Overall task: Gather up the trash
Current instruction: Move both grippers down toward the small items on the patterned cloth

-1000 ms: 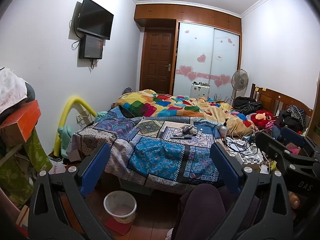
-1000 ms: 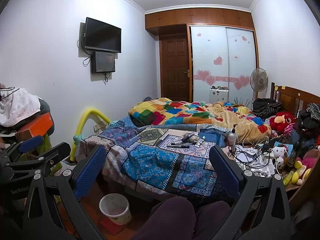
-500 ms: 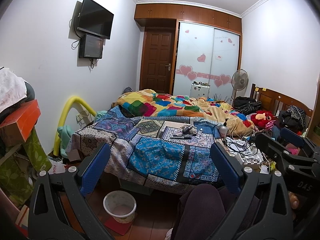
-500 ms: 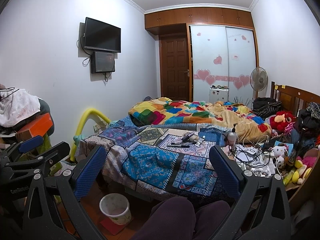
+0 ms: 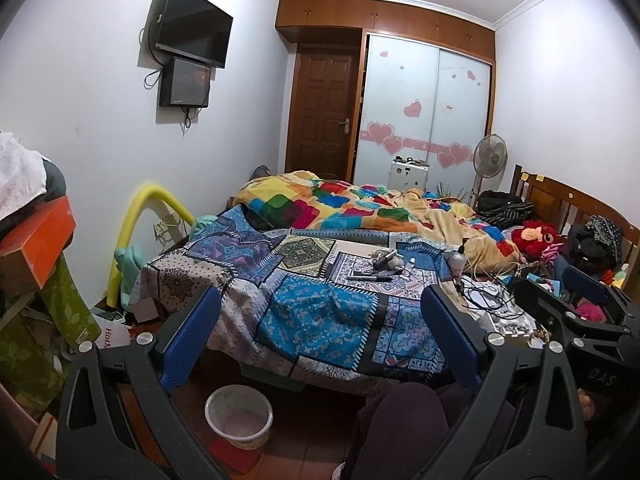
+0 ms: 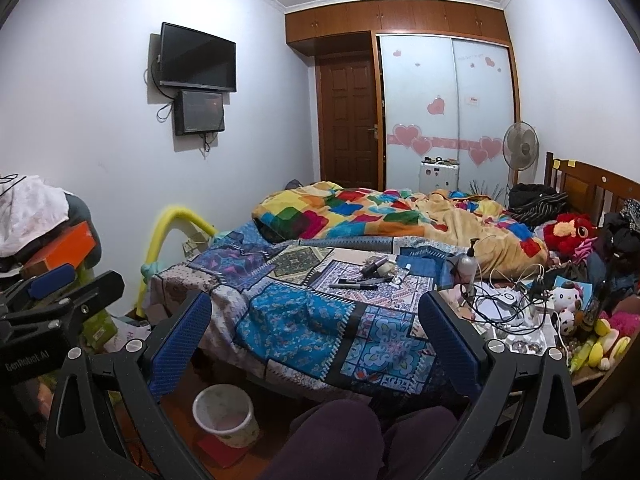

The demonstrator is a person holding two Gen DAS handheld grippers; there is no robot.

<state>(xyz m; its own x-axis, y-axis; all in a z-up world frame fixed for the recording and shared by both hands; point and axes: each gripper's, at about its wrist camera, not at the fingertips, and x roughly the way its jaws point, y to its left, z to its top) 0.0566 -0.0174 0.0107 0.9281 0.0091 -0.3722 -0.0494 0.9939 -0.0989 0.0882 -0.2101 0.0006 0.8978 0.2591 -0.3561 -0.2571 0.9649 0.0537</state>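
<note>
A small white waste bin (image 5: 239, 416) stands on the floor at the foot of the bed; it also shows in the right wrist view (image 6: 224, 414). Small items, pens and crumpled bits (image 5: 380, 266), lie on the patchwork bedspread (image 5: 320, 312), seen too in the right wrist view (image 6: 370, 274). My left gripper (image 5: 320, 340) is open and empty, held above the bed's near end. My right gripper (image 6: 316, 340) is open and empty beside it. Each gripper shows at the edge of the other's view.
A colourful quilt (image 5: 360, 208) covers the far bed. Cables, a pump bottle (image 6: 466, 266) and plush toys (image 6: 568, 232) crowd the right side. Boxes and clothes (image 5: 36, 248) pile at the left. The person's knees (image 6: 340, 440) are at the bottom.
</note>
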